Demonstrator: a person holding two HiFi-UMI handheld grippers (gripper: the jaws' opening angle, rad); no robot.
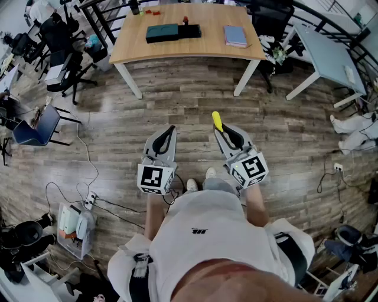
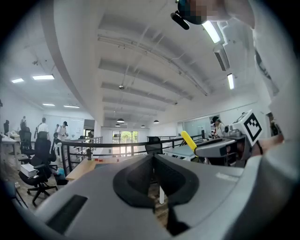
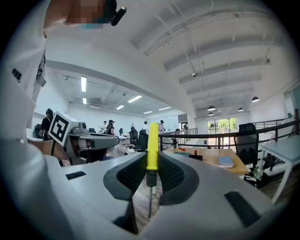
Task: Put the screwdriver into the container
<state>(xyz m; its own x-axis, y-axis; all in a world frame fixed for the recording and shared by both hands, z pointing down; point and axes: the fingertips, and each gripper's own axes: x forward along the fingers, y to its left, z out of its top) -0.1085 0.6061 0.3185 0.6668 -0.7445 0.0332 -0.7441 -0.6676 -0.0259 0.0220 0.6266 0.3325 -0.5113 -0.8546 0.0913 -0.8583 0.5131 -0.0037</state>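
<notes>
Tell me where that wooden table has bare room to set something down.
Bare wood on the table: the left end, left of the dark container; the gap between the container and the notebook; and the front strip. The back left edge, with small red pieces, is crowded.

Bright ceiling light, sharp, fisheye-warped edges

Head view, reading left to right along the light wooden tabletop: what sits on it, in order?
In order: dark teal rectangular case → small black block with a red top → bluish-purple book. The small red pieces near the far edge overlap the case's span, so they are left out.
</notes>
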